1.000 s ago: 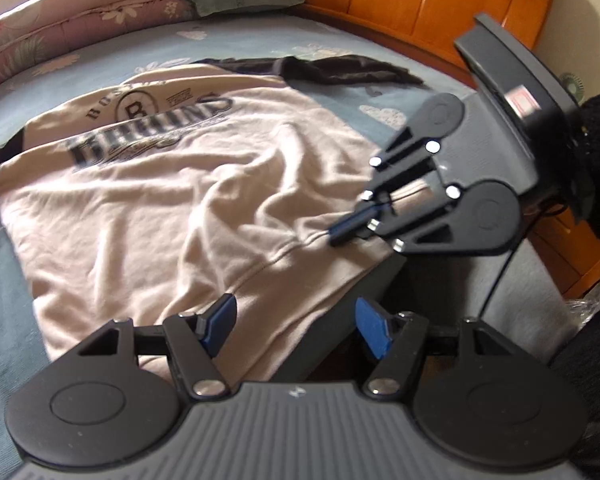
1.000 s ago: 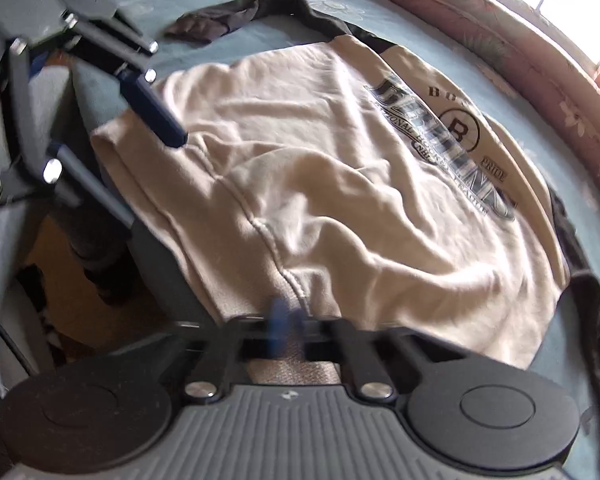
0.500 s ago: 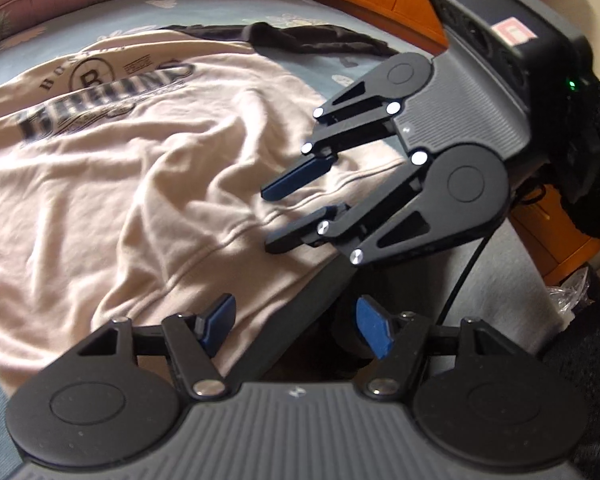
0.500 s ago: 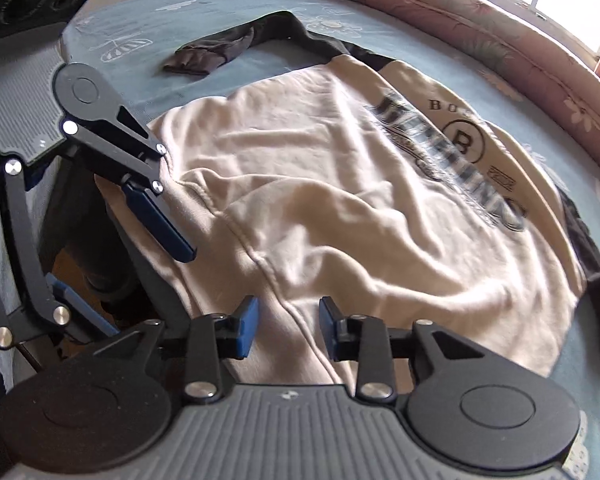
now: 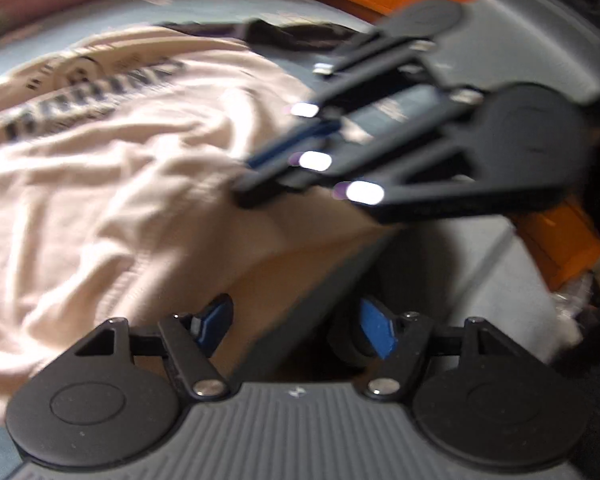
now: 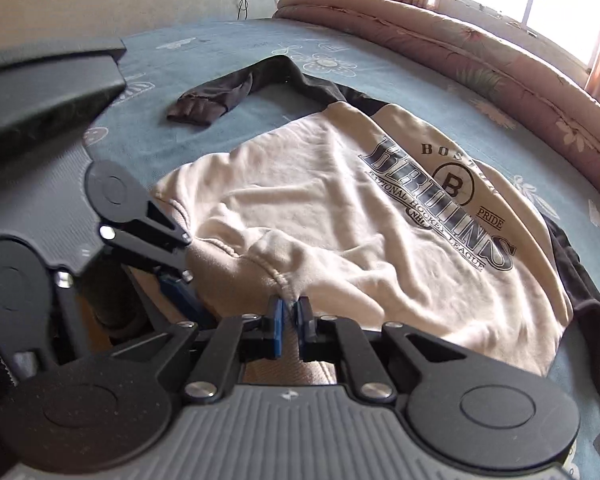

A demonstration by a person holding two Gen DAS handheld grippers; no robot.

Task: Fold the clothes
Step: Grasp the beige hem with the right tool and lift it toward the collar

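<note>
Blue bedsheet (image 6: 228, 44) (quilt (image 6: 479, 64) beyond sweatshirt (image 6: 319, 208))

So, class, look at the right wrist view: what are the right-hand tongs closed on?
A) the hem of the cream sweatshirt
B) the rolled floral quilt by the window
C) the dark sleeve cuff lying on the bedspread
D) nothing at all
A: the right tongs sit pinched together with a bunched ridge of the cream sweatshirt hem rising between the blue pads, while the dark sleeve lies far off on the bedspread.
</note>
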